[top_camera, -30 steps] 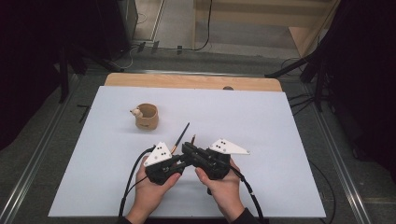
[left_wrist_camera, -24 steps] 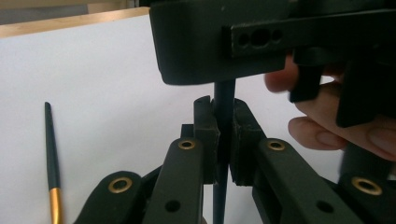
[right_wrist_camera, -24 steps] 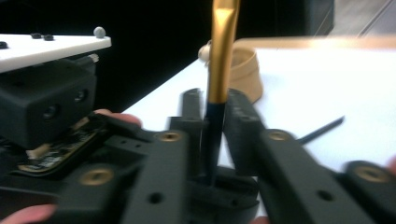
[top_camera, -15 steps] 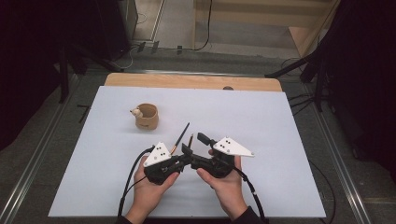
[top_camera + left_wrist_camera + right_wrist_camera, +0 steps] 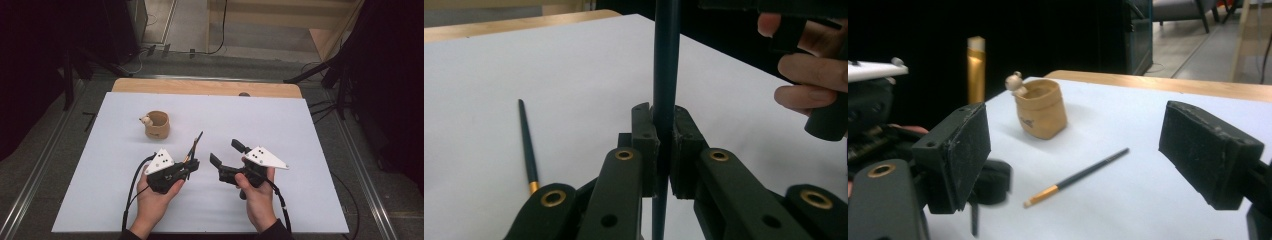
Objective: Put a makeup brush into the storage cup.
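We've got two black handheld grippers, left gripper (image 5: 192, 165) & right gripper (image 5: 227, 152), each w/ a pale grey three-cornered plate on top carrying small dark dots. A black cable trails from each back toward us. Close up, the linkage arms are matte black w/ brass-coloured rivets & plain round holes; the fingers (image 5: 960, 150) are blocky black pads, scuffed pale along the edges. Our sleeves are dark, seen at the wrists.
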The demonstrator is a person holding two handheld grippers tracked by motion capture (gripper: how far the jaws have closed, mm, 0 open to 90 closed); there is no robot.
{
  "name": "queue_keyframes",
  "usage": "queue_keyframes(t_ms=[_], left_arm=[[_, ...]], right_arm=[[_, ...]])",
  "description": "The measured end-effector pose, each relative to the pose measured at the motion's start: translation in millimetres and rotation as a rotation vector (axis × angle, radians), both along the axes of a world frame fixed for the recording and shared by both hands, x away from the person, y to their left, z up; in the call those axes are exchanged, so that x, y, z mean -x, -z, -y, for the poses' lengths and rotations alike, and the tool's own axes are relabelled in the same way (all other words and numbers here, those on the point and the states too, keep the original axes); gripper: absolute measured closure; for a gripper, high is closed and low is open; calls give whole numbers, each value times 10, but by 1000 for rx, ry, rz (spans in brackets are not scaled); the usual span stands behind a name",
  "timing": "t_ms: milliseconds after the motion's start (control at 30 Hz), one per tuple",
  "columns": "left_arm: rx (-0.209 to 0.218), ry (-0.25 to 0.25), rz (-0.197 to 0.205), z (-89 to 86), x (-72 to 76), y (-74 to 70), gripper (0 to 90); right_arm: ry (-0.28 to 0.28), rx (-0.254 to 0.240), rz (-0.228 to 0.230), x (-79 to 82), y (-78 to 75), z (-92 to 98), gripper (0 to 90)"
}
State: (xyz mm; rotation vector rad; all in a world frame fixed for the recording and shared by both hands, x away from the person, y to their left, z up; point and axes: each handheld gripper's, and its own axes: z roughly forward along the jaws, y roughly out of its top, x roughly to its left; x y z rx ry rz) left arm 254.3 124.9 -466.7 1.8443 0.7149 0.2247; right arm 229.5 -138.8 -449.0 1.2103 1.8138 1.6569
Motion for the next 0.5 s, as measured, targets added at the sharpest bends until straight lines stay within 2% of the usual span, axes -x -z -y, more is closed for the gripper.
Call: queue_keyframes(t_ms=[133,300,500], left_arm=[[8,-10,7,-56,-16,-17,846],[10,-22,14,-91,-22,-34,845],[16,-36,23,-143,-34,-61,845]], right_arm=[[38,21,2,3,25,113,141],[75,76,25,22,76,247,141],[81,117,44,59,157,388,130]])
